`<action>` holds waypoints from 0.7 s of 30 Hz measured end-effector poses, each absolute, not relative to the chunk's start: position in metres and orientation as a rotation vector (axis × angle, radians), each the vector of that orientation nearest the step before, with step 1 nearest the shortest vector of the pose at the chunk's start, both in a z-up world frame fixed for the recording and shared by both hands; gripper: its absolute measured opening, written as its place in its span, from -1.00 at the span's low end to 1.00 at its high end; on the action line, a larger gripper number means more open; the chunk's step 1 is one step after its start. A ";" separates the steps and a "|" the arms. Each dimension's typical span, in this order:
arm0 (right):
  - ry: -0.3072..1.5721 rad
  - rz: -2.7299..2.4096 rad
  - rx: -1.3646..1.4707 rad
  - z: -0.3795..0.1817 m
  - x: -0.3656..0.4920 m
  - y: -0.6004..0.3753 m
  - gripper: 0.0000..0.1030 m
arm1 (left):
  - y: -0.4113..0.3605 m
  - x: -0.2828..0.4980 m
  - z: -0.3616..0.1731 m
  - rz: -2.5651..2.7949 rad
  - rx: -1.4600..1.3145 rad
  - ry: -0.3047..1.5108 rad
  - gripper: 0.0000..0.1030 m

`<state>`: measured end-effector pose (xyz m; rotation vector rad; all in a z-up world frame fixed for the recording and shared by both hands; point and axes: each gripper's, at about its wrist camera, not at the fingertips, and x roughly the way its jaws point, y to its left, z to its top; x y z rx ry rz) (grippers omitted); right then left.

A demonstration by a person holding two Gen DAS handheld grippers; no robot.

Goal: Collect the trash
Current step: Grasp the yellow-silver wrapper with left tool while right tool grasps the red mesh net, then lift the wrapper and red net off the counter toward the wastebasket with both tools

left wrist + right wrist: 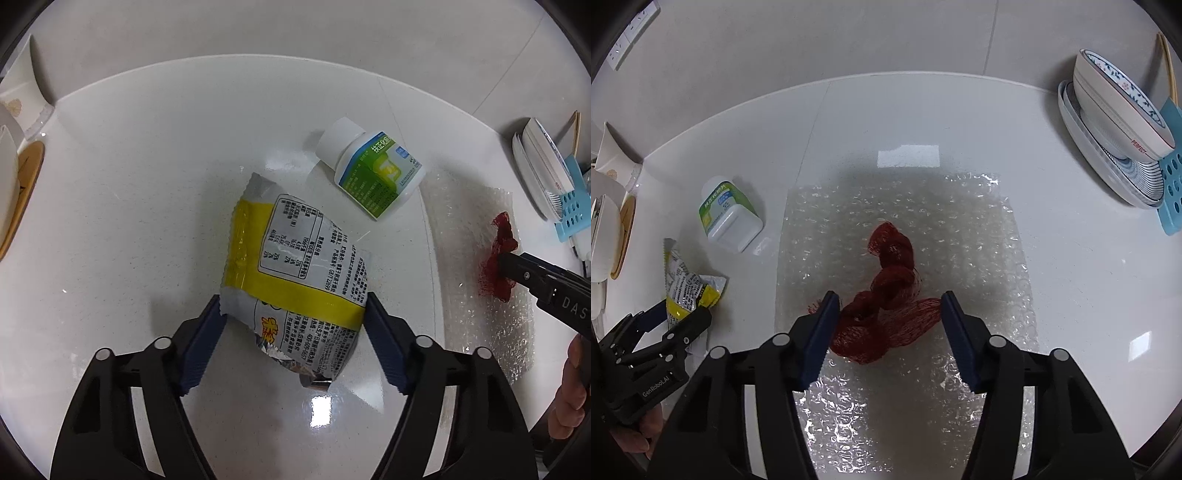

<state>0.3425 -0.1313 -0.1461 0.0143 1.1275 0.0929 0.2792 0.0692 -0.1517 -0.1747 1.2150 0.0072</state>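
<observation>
A yellow and silver snack wrapper (291,280) lies on the white counter between the open fingers of my left gripper (293,306); the pads sit at its two edges. It also shows in the right wrist view (689,288). A white pill bottle with a green label (373,170) lies on its side beyond it, also in the right wrist view (729,218). A red mesh net (886,295) lies on a sheet of bubble wrap (979,240). My right gripper (886,310) is open around the net's near end.
Stacked bowls and plates (1115,122) stand in a blue rack (1172,184) at the right. A wooden board (22,192) and white dishes stand at the left. The wall runs behind the counter (147,147).
</observation>
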 end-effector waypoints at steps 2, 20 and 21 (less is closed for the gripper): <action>1.136 0.096 0.019 -0.147 0.347 -0.130 -0.18 | 0.068 0.281 -0.151 -0.003 -0.179 1.212 0.21; 1.133 0.090 0.029 -0.141 0.341 -0.137 -0.93 | 0.075 0.271 -0.139 -0.021 -0.199 1.185 -0.54; 1.132 0.094 0.033 -0.140 0.340 -0.138 -0.93 | 0.074 0.269 -0.138 -0.023 -0.199 1.185 -0.54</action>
